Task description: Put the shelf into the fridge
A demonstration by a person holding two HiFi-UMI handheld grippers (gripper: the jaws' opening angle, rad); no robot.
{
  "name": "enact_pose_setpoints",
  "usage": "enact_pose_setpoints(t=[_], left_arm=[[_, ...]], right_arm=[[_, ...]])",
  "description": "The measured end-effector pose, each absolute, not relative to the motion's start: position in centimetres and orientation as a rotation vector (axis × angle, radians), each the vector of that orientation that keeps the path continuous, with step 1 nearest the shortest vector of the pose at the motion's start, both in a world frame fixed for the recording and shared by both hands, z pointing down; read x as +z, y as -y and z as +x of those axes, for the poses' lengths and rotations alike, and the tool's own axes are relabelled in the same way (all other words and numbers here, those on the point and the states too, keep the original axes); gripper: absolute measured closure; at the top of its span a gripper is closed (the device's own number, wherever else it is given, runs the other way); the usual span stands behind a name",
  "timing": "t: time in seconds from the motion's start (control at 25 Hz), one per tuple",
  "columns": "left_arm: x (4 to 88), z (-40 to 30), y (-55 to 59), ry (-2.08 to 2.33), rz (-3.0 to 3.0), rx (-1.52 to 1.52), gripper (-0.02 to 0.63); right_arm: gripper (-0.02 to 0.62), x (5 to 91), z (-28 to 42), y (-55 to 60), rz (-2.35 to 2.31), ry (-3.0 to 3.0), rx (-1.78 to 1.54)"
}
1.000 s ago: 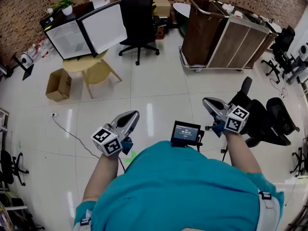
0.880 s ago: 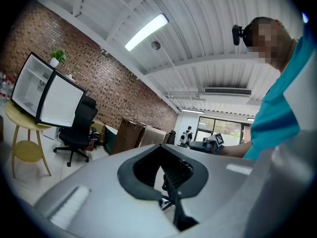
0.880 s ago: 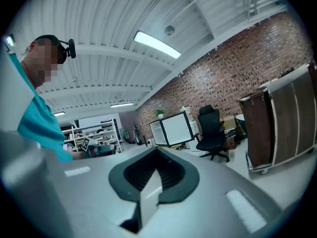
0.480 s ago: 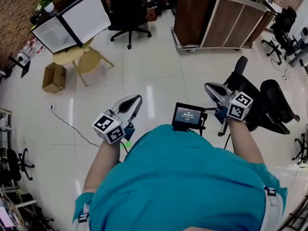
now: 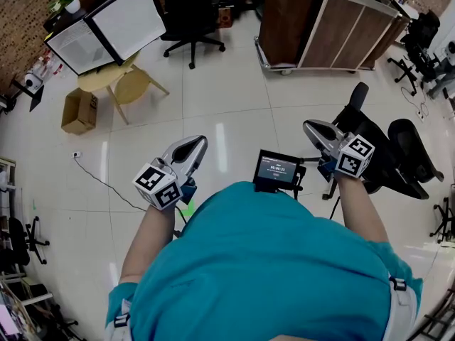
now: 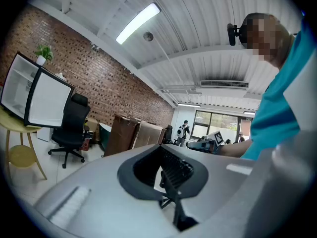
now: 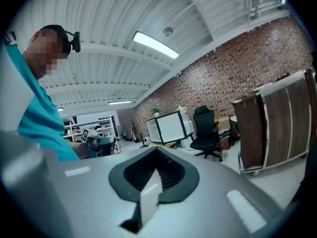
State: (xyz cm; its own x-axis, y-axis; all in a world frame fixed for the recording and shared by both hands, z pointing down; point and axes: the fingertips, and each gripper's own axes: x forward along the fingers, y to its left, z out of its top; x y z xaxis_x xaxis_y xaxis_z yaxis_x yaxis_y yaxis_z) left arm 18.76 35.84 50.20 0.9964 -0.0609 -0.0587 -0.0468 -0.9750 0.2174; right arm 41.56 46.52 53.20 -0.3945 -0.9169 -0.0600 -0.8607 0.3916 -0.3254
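The small white fridge (image 5: 106,27) stands on a round yellow table (image 5: 117,84) at the far left, its door swung open; it also shows as the fridge (image 6: 20,90) and the fridge (image 7: 168,127) in the two gripper views. No shelf shows in any view. My left gripper (image 5: 193,144) is held at waist height over the tiled floor, jaws together, nothing in them. My right gripper (image 5: 313,128) hovers at the same height to the right, also shut and empty. Both are well short of the fridge.
A black office chair (image 5: 186,13) stands right of the fridge and a wooden cart on wheels (image 5: 323,27) at the far right. A cardboard box (image 5: 77,111), a floor cable (image 5: 106,187), a small screen on a stand (image 5: 277,170) and black chairs (image 5: 398,162) are nearer.
The head view has shifted, so the fridge and cart sit nearer the top edge. Both grippers stay shut and have barely moved.
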Motion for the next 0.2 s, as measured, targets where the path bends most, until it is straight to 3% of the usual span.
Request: enact_pose_setpoints(t=[0.2], left_arm=[[50.28,18.46,-35.85,0.056,2.932,-0.097,0.606]], right_arm=[[0.595,53.13,41.06,-46.52,-1.582,-2.422,-0.353]])
